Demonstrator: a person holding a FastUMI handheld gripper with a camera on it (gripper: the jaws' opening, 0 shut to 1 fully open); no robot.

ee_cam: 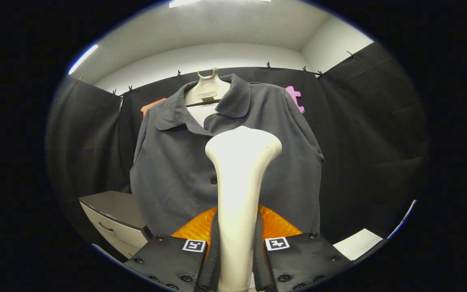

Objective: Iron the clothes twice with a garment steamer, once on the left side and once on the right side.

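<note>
Between the two fingers of the gripper (237,259) stood the steamer (239,190), its pale handle rising straight up toward twelve o'clock and widening into a rounded head at the top. Both fingers pressed against the sides of the handle, so the jaws were clenched on it. An orange part of the gripper showed behind the base of the handle, spreading toward ten and two o'clock from the grip.

Beyond the steamer's head hung a dark grey shirt (176,162), collar open, front facing the fingers, with one button visible just at nine o'clock from the handle. The head stood in front of the shirt's middle; whether it touched the cloth could not be told. The shirt sat on a pale hanger (207,90) at twelve o'clock, its hook showing above the collar.

At eight o'clock from the steamer, beside the shirt's lower hem, stood a grey cabinet (112,219) with a drawer handle on its front. At four o'clock, just past the gripper, lay a white sheet (357,242).
</note>
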